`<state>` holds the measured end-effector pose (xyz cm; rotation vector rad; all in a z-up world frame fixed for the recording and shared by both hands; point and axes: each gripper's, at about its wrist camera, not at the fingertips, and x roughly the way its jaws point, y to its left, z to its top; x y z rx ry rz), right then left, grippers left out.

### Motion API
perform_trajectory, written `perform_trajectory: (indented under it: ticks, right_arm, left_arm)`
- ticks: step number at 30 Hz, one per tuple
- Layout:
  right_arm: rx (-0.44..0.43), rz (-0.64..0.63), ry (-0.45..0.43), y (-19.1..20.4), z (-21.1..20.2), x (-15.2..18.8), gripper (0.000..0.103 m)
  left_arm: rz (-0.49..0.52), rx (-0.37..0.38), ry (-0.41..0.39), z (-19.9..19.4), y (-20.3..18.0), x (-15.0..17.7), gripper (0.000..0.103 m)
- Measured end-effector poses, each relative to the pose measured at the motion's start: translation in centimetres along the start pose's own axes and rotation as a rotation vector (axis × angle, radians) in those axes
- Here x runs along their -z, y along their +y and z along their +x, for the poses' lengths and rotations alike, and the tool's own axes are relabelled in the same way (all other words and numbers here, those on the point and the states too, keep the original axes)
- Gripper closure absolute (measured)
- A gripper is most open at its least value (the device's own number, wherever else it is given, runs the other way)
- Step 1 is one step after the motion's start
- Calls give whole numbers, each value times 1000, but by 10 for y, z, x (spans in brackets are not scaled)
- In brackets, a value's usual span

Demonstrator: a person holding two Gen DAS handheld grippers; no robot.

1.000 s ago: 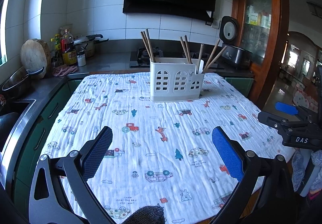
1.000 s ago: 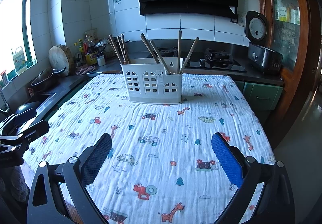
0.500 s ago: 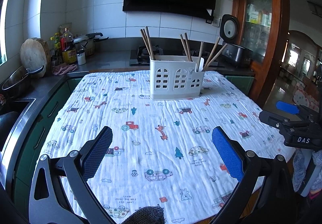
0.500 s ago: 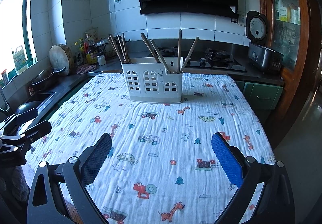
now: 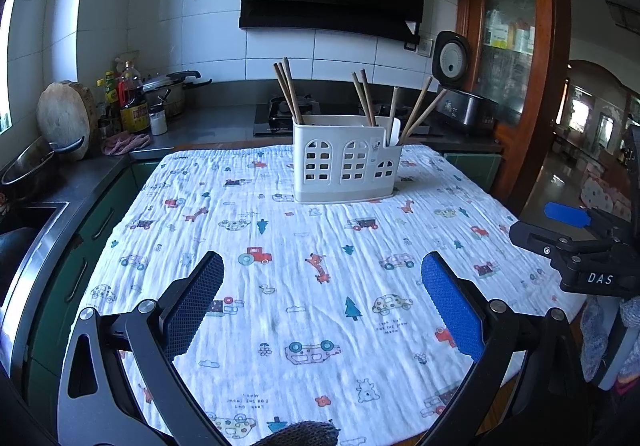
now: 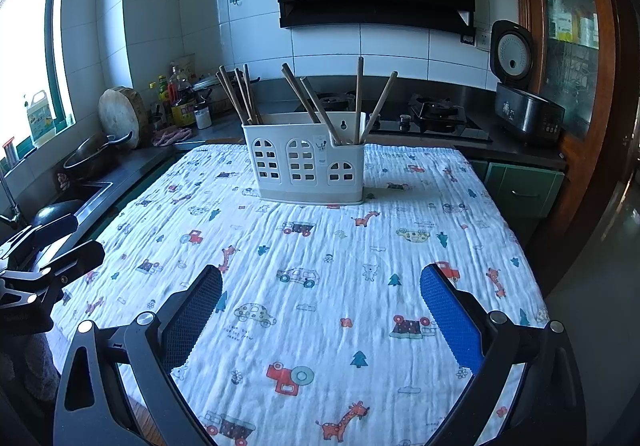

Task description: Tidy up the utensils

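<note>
A white utensil holder (image 5: 346,161) shaped like a house stands at the far middle of the table; it also shows in the right wrist view (image 6: 310,165). Several wooden chopsticks (image 5: 289,91) stick up from its compartments, seen too in the right wrist view (image 6: 240,93). A white spoon handle (image 5: 394,131) shows at its right end. My left gripper (image 5: 320,302) is open and empty above the near part of the cloth. My right gripper (image 6: 320,306) is open and empty, also near the front edge. Each gripper shows at the side of the other's view.
A white cloth with cartoon prints (image 5: 304,246) covers the table. Behind it are a stove (image 6: 436,117), a rice cooker (image 6: 524,105), bottles (image 5: 130,101), a wooden board (image 5: 66,117) and a pan (image 5: 28,165) by the sink at left. A wooden cabinet (image 5: 512,45) stands at right.
Both views shifted only slightly; the holder sits a little lower and nearer in the left wrist view. Both grippers stay open and empty.
</note>
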<state>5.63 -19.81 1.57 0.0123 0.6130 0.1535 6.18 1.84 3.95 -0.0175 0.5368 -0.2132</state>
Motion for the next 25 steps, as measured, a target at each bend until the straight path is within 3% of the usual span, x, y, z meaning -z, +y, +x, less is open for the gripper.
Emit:
perform_trajectory:
  ticks: [25]
  right_arm:
    - [-4,5,1,0,1,1,7]
  left_arm:
    - [-17,-20,20,3,4,-1,5]
